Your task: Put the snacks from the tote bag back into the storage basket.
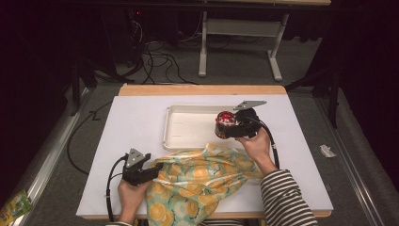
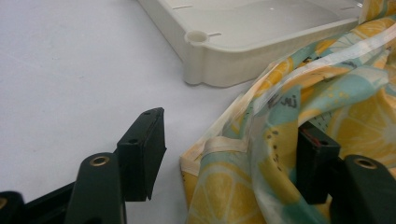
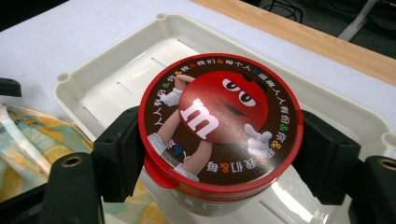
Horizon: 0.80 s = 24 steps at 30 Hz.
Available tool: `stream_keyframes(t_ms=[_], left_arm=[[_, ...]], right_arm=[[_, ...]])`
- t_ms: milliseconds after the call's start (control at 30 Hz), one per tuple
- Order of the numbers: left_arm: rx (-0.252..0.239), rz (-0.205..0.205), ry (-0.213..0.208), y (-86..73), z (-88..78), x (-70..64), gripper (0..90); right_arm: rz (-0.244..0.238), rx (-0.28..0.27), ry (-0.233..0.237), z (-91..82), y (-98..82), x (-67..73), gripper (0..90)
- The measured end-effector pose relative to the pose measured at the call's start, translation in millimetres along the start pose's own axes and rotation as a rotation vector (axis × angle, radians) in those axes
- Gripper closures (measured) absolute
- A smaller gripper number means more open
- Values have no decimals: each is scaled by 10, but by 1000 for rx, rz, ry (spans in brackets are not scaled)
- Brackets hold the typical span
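Note:
A round candy tub (image 3: 219, 116) with a red lid and a cartoon figure hangs over the cream tray (image 3: 116, 79). My right gripper (image 3: 222, 154) is shut on its sides. In the high view the tub (image 1: 225, 118) and right gripper (image 1: 227, 127) are above the tray's (image 1: 188, 125) front right part. A lemon-print cloth bag (image 1: 202, 179) lies at the table's front, partly under the person's right forearm. My left gripper (image 1: 154, 169) stands open at the bag's left edge. In the left gripper view the bag's hem (image 2: 261, 149) lies loose between the jaws of the left gripper (image 2: 229, 158), and cloth covers part of the right jaw.
The white table top (image 1: 136, 127) has bare room left of the tray and a wooden far edge (image 1: 202, 89). Cables (image 1: 160, 61) and a desk frame (image 1: 240, 42) are on the floor beyond. A green packet (image 1: 14, 205) lies on the floor at lower left.

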<state>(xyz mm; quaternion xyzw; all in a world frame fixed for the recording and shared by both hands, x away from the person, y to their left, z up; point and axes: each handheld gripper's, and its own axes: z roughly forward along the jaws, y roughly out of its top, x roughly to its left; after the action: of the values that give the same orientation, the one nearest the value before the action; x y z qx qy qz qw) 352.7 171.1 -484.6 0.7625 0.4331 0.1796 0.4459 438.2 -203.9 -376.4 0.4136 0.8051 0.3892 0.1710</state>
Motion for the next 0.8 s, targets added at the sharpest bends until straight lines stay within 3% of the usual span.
stream_keyframes(t_ms=[700, 800], left_arm=[[-2, 0, -2, -1, -1, 0, 367], [0, 2, 0, 0, -3, -2, 367]], right_arm=[[6, 56, -41, 310, -34, -132, 259], [24, 64, -41, 348, -41, -141, 259]])
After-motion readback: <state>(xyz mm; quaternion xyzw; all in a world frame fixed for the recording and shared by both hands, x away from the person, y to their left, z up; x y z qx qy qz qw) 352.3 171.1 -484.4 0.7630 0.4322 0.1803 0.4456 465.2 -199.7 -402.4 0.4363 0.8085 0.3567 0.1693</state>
